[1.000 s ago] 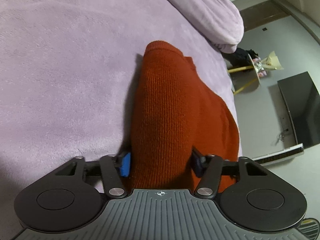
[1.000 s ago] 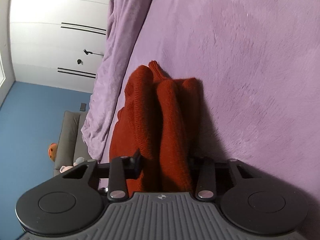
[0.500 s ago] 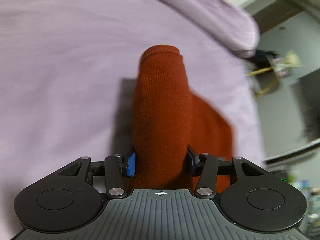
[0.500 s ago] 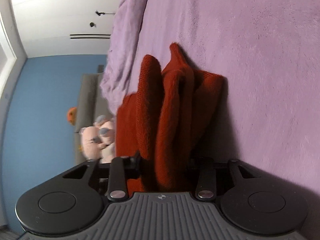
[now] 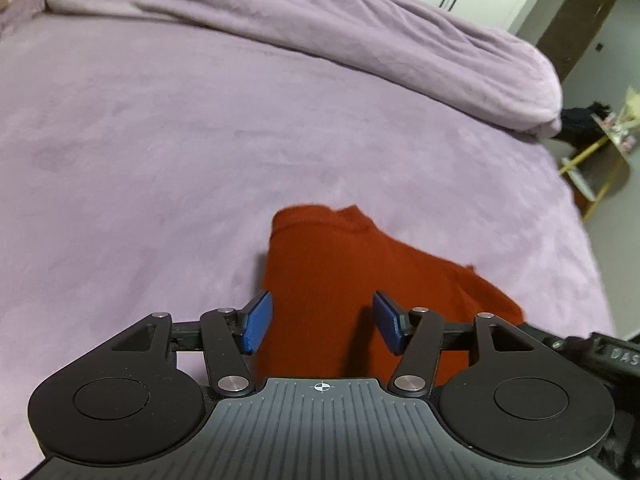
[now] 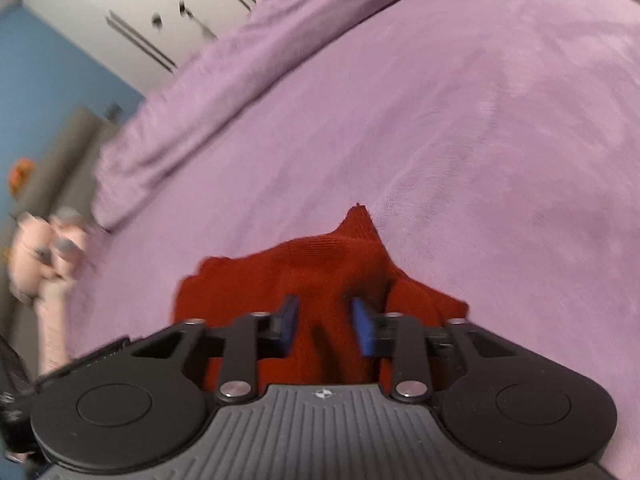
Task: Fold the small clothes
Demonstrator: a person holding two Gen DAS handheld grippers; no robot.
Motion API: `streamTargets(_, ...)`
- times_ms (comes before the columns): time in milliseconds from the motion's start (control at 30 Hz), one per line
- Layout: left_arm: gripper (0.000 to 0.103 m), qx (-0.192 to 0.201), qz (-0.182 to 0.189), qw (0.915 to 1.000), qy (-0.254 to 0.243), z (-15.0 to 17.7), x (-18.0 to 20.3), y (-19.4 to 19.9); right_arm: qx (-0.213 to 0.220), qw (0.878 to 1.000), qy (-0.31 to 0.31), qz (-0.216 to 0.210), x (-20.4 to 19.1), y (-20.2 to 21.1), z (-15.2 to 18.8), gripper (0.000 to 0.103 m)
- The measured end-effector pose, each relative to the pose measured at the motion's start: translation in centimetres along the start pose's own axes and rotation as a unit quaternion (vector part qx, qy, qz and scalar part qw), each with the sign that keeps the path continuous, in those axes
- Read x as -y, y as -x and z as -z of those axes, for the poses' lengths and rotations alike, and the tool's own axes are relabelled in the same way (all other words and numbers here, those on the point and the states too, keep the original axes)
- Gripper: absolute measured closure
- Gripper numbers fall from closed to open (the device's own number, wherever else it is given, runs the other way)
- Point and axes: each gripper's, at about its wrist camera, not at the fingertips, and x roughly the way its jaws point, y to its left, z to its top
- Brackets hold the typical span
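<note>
A rust-red knit garment (image 5: 340,276) lies on the purple bed cover (image 5: 160,152), bunched in folds. My left gripper (image 5: 322,326) stands over its near part with blue pads (image 5: 258,322) spread wide; the jaws are open and the fabric lies loose between them. In the right wrist view the same garment (image 6: 320,264) lies under my right gripper (image 6: 325,326). Its blue pads (image 6: 289,322) are apart with cloth between them, and the view is blurred, so I cannot tell whether they pinch it.
A rolled purple duvet (image 5: 360,32) lies along the far side of the bed. The bed edge drops off at the right, with a yellow-legged side table (image 5: 600,152) beyond. A pink plush toy (image 6: 44,248) and grey sofa (image 6: 60,152) sit past the left edge.
Both grippers have tilted down toward the bed and laid the garment flat. The left jaws have opened wide and let the cloth go; the right jaws have also parted.
</note>
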Motion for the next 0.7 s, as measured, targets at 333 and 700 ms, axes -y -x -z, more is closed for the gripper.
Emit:
streamTargets(333, 0.022, 0.01, -0.069, 0.9962, -0.052, -0.7, 1.8, -7.6, 0.026, 0.992, 0.071, 0.102, 0.4, -4.9, -0.5, 0.086)
streamTargets(700, 0.017, 0.028, 0.024, 0.9993, -0.01, 3.2, -2.7, 0.0, 0.06, 0.992, 0.04, -0.102, 5.9, 7.5, 9.5, 0.05)
